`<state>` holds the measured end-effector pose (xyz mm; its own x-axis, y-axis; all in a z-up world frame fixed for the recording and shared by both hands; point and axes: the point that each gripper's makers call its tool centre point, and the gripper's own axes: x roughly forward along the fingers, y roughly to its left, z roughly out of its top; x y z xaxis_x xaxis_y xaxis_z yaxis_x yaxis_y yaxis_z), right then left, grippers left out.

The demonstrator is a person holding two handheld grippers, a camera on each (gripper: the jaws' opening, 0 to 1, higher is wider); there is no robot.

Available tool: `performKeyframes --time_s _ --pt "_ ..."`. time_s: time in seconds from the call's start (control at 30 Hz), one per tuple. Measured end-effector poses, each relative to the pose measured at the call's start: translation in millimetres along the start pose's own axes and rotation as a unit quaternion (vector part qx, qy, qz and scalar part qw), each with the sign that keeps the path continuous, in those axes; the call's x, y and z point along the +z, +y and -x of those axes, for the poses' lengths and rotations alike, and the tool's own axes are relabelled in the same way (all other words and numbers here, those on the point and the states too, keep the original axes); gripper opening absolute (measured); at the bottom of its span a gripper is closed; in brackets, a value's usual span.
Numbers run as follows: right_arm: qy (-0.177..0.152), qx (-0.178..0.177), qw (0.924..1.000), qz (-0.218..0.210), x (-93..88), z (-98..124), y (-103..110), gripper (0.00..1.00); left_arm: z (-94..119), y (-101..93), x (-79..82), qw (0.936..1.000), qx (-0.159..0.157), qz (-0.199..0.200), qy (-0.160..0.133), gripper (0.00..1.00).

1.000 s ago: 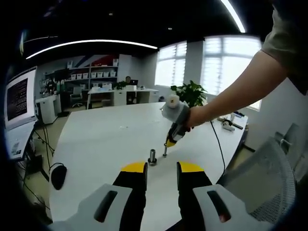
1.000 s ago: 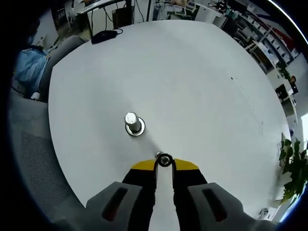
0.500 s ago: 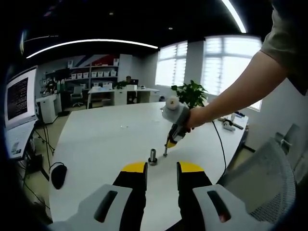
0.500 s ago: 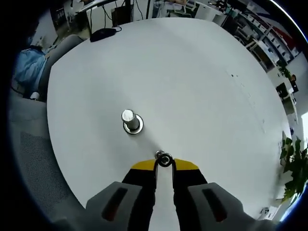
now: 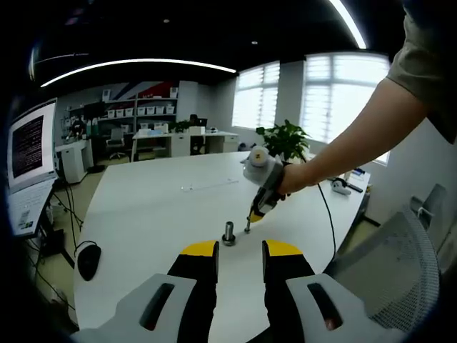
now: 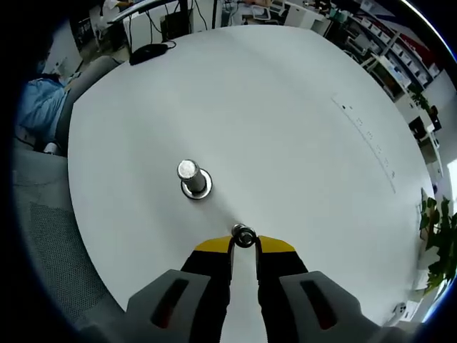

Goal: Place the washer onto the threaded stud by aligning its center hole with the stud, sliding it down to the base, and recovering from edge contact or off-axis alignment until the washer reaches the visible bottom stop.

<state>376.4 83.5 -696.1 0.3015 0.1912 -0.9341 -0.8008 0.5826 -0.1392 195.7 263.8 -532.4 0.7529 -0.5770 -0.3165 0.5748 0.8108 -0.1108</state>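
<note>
A short steel threaded stud (image 6: 190, 176) stands upright on its round base on the white table (image 6: 285, 128). My right gripper (image 6: 244, 241) is shut on a small metal washer (image 6: 243, 235), held at the fingertips just right of and nearer than the stud, apart from it. In the left gripper view the stud (image 5: 228, 233) stands mid-table, with the right gripper (image 5: 249, 223) and its washer hanging close to its right side, held by a person's hand. My left gripper (image 5: 239, 251) hovers in front of the stud, its jaws apart with nothing between them.
A black mouse (image 5: 88, 261) lies at the table's left edge, and it appears far off in the right gripper view (image 6: 148, 51). A grey mesh chair (image 5: 389, 271) stands at the right. A monitor (image 5: 30, 146) stands at the left. A potted plant (image 5: 283, 139) stands beyond the table.
The right gripper with the washer has lifted slightly and stayed beside the stud. The left gripper has held still.
</note>
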Motion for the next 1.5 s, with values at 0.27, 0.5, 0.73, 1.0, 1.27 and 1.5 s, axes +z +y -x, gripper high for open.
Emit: performKeyframes --time_s 0.27,0.5,0.73,1.0,1.27,1.5 --pt "-0.003 0.0 1.0 -0.007 0.2 3 5 0.16 0 1.4 0.0 1.0 0.003 0.0 0.0 0.22" --pt "-0.021 0.0 0.9997 -0.015 0.4 11 7 0.18 1 1.2 0.5 1.0 0.003 0.001 -0.001 0.22" --pt "-0.033 -0.006 0.9991 -0.025 -4.1 21 4 0.18 1 1.3 1.7 1.0 0.004 0.0 -0.004 0.22" --pt "-0.023 -0.003 0.9986 -0.047 -27.6 29 8 0.18 1 2.3 3.3 1.0 0.005 0.0 -0.008 0.22" --pt "-0.013 0.0 0.9978 -0.065 -54.2 34 27 0.18 1 -1.2 5.4 0.9999 0.0 -0.009 -0.012 0.22" --pt "-0.001 0.003 0.9983 -0.058 -71.0 37 43 0.18 5 0.8 11.0 0.9996 0.005 -0.007 -0.027 0.22"
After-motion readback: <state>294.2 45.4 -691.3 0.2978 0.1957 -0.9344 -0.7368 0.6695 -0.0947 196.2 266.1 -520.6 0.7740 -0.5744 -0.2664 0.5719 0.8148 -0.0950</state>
